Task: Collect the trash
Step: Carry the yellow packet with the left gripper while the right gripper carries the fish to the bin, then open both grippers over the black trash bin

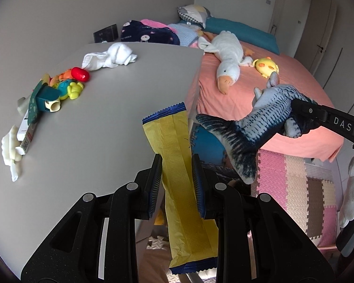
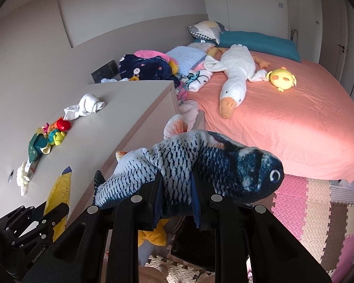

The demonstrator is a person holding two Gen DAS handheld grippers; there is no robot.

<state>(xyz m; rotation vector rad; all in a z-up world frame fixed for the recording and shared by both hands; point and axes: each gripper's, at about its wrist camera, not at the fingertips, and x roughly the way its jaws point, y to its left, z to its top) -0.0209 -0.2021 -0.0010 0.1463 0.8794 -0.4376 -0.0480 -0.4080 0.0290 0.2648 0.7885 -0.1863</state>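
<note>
A: Left gripper [image 1: 177,176]?
B: Clamped on a yellow wrapper [image 1: 184,188] with blue crimped ends. Pads pressing its two long edges, wrapper standing nearly upright between them, top end past the near right corner of the grey dresser top [image 1: 120,99].

A: Right gripper [image 2: 177,195]?
B: Clamped on a plush fish [image 2: 195,165], blue-grey with dark scales. Gripped about mid-body, head out to the right, tail out to the left. Held in the air, near the pink bed [image 2: 283,127].

A: Seen from the left camera?
B: Same fish hanging from the right gripper's black fingers at the right edge, tail pointing down and left, close beside the wrapper but apart from it.

A: On the dresser top?
B: White rolled cloth [image 1: 113,57] at the far side. Red toy [image 1: 81,73] just left of it, then a heap of small coloured toys [image 1: 66,87]. Crumpled white paper [image 1: 10,151] at the near left, beside a small box [image 1: 27,134].

A: On the bed?
B: White plush goose [image 2: 233,77] lying head toward the near edge, yellow plush chick [image 2: 282,79] just right of it, teal pillow [image 2: 257,41] at the far end.

A: Floor?
B: Foam mat tiles [image 2: 316,210], pink, cream and brown, to the right of both grippers.
</note>
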